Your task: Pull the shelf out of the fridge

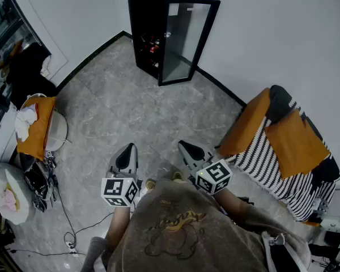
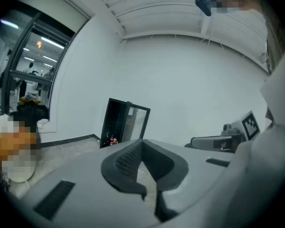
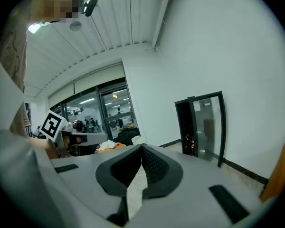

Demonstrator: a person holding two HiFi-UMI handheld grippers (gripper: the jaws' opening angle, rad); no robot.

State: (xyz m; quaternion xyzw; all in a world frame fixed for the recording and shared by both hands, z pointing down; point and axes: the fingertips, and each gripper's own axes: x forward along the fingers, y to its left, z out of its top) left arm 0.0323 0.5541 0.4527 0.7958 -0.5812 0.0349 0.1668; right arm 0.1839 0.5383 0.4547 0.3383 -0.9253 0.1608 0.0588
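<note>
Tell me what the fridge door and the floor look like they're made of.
The fridge door looks like clear glass in a matte black frame: you see straight through it. The floor looks like grey veined stone or tile, marble-like, with a faint sheen.

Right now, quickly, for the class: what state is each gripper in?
Left gripper: closed, holding nothing.
Right gripper: closed, holding nothing.

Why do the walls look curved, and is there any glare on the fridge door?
Left gripper view and right gripper view: a wide-angle lens bows the walls and blackens the corners. Head view: even light, milder bending; the glass door of the fridge shows a pale sheen.
</note>
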